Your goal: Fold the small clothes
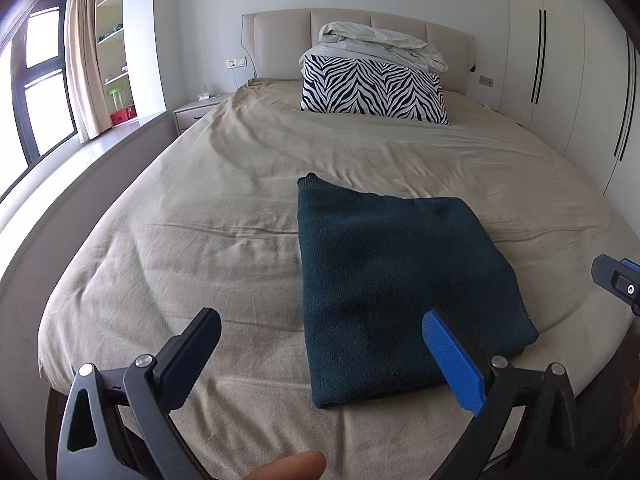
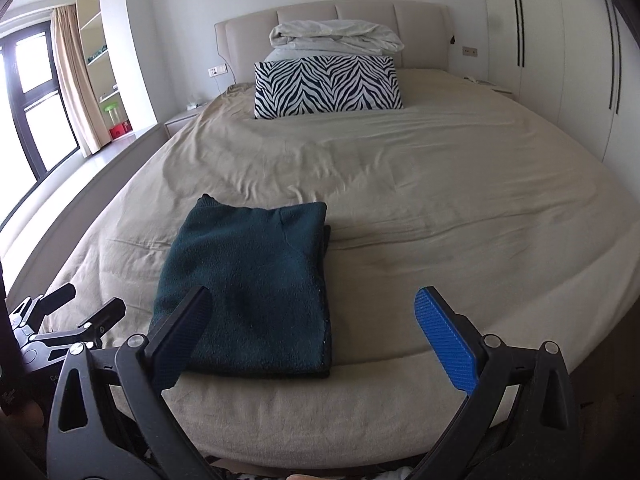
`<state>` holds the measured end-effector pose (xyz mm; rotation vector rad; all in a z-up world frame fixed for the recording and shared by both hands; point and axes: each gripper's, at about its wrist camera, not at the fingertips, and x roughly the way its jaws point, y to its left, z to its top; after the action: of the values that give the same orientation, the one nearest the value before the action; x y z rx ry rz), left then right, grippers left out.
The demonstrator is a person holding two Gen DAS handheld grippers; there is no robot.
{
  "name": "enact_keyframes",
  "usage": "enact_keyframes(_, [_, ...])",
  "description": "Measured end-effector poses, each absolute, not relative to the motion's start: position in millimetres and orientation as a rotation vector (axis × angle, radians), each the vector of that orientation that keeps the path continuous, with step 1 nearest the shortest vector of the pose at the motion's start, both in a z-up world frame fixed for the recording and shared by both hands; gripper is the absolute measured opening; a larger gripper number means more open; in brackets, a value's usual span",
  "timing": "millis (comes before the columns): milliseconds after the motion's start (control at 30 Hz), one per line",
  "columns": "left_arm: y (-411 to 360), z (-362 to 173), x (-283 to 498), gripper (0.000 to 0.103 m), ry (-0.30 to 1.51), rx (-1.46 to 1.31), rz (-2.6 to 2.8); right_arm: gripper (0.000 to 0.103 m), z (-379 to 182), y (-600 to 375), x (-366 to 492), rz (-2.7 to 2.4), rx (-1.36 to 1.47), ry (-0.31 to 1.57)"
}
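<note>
Beige bed, folded green sweater

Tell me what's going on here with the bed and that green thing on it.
A person holds a two-finger gripper in each hand at the foot of a bed. A dark green garment lies folded into a neat rectangle near the foot edge. The left gripper and the right gripper are both open and empty, touching nothing. From how the garment lies, the folding looks finished. A zebra-print pillow and bundled white bedding sit by the headboard.
</note>
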<state>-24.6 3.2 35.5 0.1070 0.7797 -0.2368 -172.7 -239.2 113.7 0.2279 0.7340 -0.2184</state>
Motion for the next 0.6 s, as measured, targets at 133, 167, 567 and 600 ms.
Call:
enact_keyframes(133, [6, 25, -21, 0.103, 0.818, 0.100, -0.228, 0.103, 93, -235, -165, -0.236, 0.221, 0.812])
enact_keyframes(167, [7, 24, -21, 0.103, 0.820, 0.101, -0.223, 0.103, 91, -234, -164, -0.233, 0.211, 0.822])
enact_keyframes(567, [11, 13, -15, 0.103, 0.862, 0.083, -0.212, 0.103, 67, -222, -153, -0.215, 0.193, 0.891])
enact_keyframes(600, [11, 12, -15, 0.103, 0.864, 0.082, -0.213, 0.103, 65, -221, -152, -0.214, 0.191, 0.893])
